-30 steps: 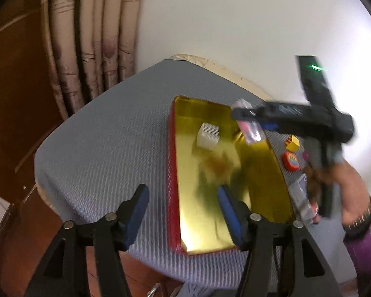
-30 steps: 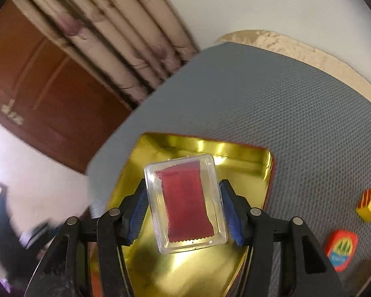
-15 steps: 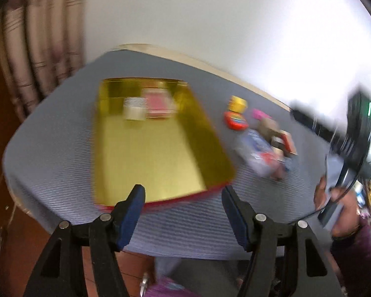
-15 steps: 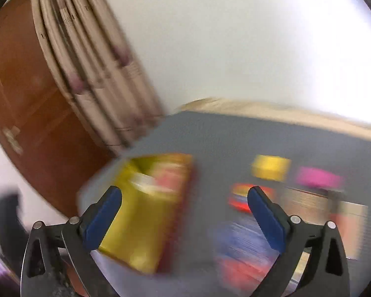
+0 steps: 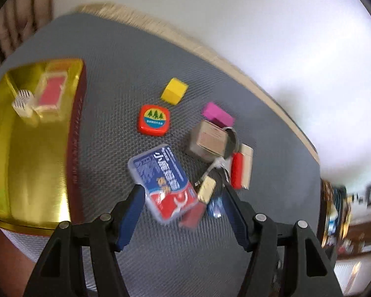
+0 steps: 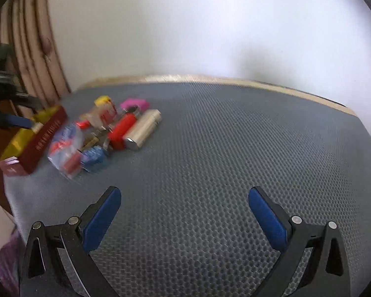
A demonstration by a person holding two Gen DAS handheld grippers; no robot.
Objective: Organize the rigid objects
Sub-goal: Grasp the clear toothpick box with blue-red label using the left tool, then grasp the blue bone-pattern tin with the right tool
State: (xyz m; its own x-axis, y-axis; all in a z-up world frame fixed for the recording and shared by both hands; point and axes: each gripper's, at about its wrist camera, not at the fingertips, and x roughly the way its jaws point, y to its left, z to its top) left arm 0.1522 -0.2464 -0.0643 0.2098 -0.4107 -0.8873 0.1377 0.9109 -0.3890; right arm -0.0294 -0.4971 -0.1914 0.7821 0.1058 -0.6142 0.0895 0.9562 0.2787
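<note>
Rigid objects lie in a loose cluster on the grey mesh surface (image 5: 116,57): a yellow cube (image 5: 174,91), a pink block (image 5: 217,115), a red rounded tin with a tree label (image 5: 153,120), a small cardboard box (image 5: 209,141), a red-and-silver lighter (image 5: 241,169) and a clear card case with blue and red print (image 5: 164,183), which sits nearest. At the left stands a gold tray with a red rim (image 5: 32,153), holding a clear case with a red insert (image 5: 50,96) beside a small white striped cube (image 5: 22,101).

A second ago the right hand-held gripper (image 6: 184,212) clamped that red-insert case over the tray; the case now rests in the tray, and the jaws have just been opening and stand wide apart over bare mesh with nothing between them. The left hand-held gripper (image 5: 183,208), jaws apart as before, has swung from the tray to above the cluster, framing the card case without pressing it.

A white wall rises behind the surface, with patterned curtains (image 6: 34,49) at the far left.
</note>
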